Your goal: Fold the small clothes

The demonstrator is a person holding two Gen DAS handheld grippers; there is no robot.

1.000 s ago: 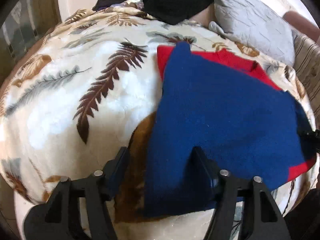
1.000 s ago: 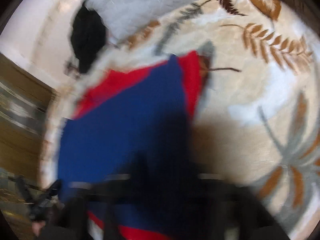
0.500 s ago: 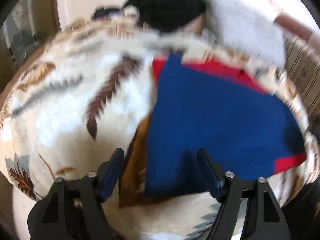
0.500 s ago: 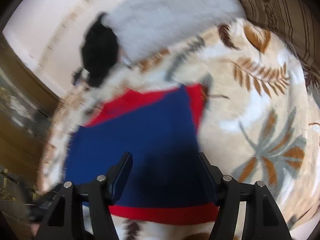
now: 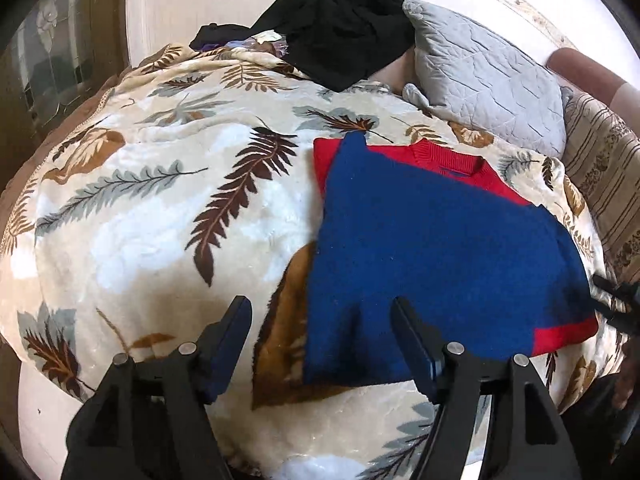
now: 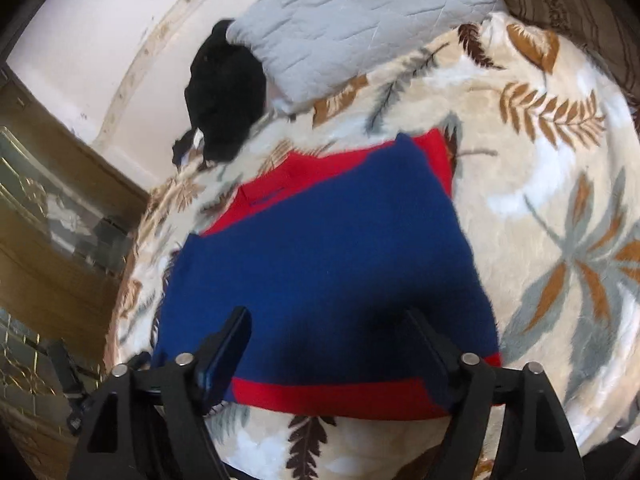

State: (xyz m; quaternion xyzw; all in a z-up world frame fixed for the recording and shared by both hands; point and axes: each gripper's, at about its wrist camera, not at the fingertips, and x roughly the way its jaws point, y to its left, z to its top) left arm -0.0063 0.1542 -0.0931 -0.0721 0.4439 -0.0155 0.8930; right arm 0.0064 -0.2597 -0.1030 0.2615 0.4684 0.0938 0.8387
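We have the blue and red sweater (image 5: 432,256) lying flat on the leaf-print blanket (image 5: 160,208), partly folded, with the blue panel over the red. Both the left gripper (image 5: 320,344) and right gripper (image 6: 324,344) hover with jaws apart, holding nothing. Next we judge the near hem needs pinching and carrying toward the collar (image 5: 448,156); its long axis runs hem to collar, collar pointing toward the grey pillow (image 5: 488,80)

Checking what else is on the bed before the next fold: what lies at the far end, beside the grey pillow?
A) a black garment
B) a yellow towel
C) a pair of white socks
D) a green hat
A: a black garment lies bunched against the grey pillow, beyond the blue and red sweater.
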